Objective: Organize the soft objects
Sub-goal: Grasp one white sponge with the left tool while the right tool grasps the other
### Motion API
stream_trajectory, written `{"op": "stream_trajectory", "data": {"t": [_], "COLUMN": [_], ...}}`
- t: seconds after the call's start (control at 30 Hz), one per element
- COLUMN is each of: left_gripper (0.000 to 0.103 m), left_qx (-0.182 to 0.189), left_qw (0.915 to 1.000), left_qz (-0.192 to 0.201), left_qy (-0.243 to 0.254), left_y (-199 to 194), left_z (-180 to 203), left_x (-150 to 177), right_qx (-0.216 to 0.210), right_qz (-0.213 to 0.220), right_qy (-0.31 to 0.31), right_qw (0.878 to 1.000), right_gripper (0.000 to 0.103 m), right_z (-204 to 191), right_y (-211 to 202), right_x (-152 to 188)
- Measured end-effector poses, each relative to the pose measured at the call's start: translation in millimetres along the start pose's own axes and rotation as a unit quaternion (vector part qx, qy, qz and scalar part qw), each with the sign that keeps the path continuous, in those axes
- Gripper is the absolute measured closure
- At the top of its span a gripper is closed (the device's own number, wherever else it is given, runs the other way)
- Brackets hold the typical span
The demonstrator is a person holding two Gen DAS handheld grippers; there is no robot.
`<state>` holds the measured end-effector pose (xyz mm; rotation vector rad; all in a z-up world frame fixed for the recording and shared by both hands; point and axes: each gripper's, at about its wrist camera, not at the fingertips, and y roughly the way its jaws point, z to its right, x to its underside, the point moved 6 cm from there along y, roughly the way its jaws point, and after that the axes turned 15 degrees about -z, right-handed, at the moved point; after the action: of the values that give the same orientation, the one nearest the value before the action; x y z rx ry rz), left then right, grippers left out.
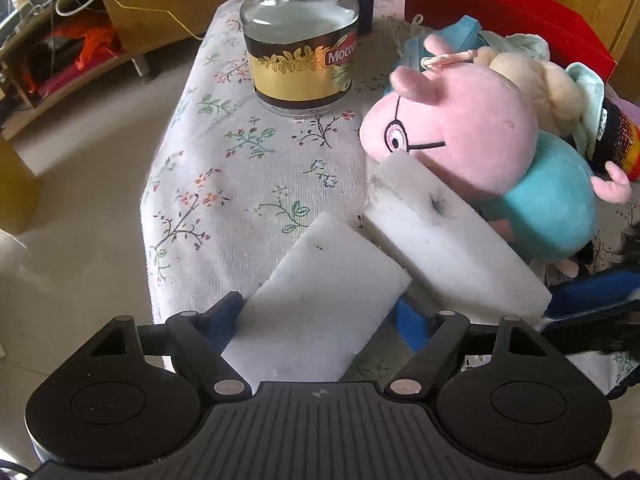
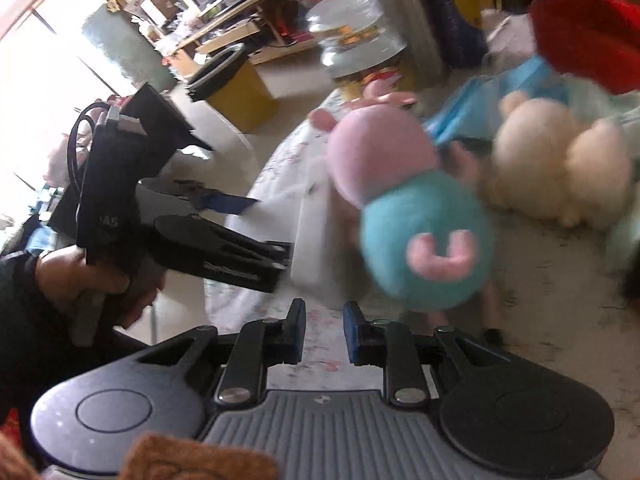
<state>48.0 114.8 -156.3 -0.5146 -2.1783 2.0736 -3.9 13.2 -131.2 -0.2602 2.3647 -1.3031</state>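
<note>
Left gripper (image 1: 320, 312) clamps a white sponge block (image 1: 320, 292) btwn its blue fingers (image 1: 412, 320). Just ahead-right of it a second white sponge (image 1: 448, 236) leans vs. the pink pig plush (image 1: 472, 140), which lies on the floral tablecloth (image 1: 224, 168). Straight ahead, farther off – glass jar (image 1: 300, 40), gold label reading "Mocco…", rest cut off. Red box (image 1: 500, 12) sits beyond the plush. Right gripper (image 2: 324, 332) holds nothing, jaws slightly apart – pig plush just ahead, cream plush (image 2: 560, 172) ahead-right; view blurry.
</note>
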Motion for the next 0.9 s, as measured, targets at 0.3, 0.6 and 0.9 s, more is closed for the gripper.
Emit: {"op": "stream_trajectory", "data": {"t": [0.3, 0.6, 0.9], "left_gripper": [0.031, 0.032, 0.032], "left_qx": [0.021, 0.023, 0.016], "left_qw": [0.9998, 0.9996, 0.9997], "left_qz": [-0.005, -0.008, -0.011], "left_qy": [0.001, 0.015, 0.014], "left_y": [-1, -1, -2], "left_z": [-18, -22, -21], "left_x": [9, 15, 16], "right_qx": [-0.012, -0.020, 0.078], "right_qz": [-0.018, -0.024, -0.057], "right_qy": [0.020, 0.099, 0.103], "right_qw": [1.000, 0.995, 0.990], "right_gripper": [0.103, 0.071, 0.086], "right_z": [-14, -14, -17], "right_y": [20, 3, 43], "right_x": [-35, -56, -83]}}
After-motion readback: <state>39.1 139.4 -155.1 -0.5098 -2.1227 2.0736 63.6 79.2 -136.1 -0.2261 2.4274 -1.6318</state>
